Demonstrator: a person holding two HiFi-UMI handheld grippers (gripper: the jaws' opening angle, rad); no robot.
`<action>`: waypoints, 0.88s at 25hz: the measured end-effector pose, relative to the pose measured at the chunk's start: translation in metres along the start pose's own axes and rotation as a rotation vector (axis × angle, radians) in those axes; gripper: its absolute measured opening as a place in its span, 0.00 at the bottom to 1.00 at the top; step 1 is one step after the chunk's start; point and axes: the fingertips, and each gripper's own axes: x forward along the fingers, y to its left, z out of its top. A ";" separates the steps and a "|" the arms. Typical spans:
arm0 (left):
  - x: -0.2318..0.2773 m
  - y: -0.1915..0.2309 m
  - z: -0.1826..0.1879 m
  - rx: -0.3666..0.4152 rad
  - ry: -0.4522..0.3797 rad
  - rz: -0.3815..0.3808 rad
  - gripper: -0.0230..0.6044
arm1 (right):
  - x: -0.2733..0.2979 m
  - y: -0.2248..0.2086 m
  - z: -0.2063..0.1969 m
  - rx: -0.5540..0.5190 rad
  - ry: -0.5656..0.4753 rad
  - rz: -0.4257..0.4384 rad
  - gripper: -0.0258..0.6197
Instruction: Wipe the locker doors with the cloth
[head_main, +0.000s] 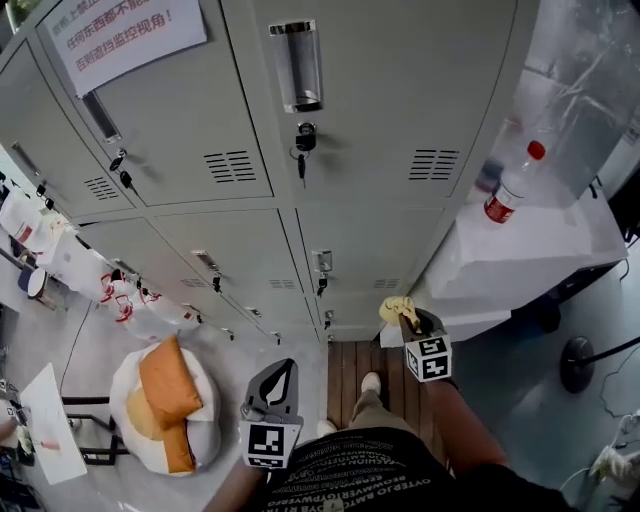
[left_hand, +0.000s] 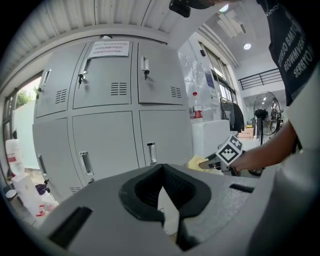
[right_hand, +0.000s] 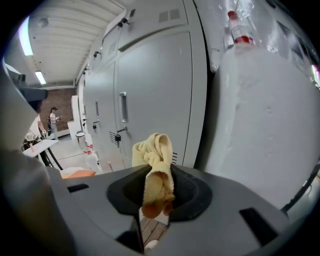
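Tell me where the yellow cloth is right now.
The yellow cloth is pinched in the right gripper, low and right of centre in the head view, close to the lower lockers beside the white cabinet.

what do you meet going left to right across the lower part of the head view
orange cushion → left hand-held gripper → right hand-held gripper clamping the cloth → black stand base

My right tongs (right_hand: 156, 197) are matt grey plastic, pinching a soft, nubbly yellow cloth (right_hand: 154, 155). The locker doors (head_main: 400, 110) look like smooth, matt painted metal. Their handle (head_main: 297, 65) at 12 o'clock shines like chrome. At 11 o'clock is a paper notice (head_main: 120, 35); at 6 o'clock, the slatted wood floor (head_main: 345, 365).
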 end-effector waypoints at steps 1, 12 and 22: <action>-0.004 0.002 0.003 0.001 -0.010 0.001 0.04 | -0.017 0.004 0.008 -0.011 -0.036 0.004 0.17; -0.050 0.013 0.041 0.022 -0.172 -0.006 0.04 | -0.188 0.040 0.100 -0.095 -0.397 -0.027 0.17; -0.064 -0.008 0.037 0.026 -0.184 -0.050 0.04 | -0.232 0.059 0.098 -0.185 -0.397 -0.045 0.17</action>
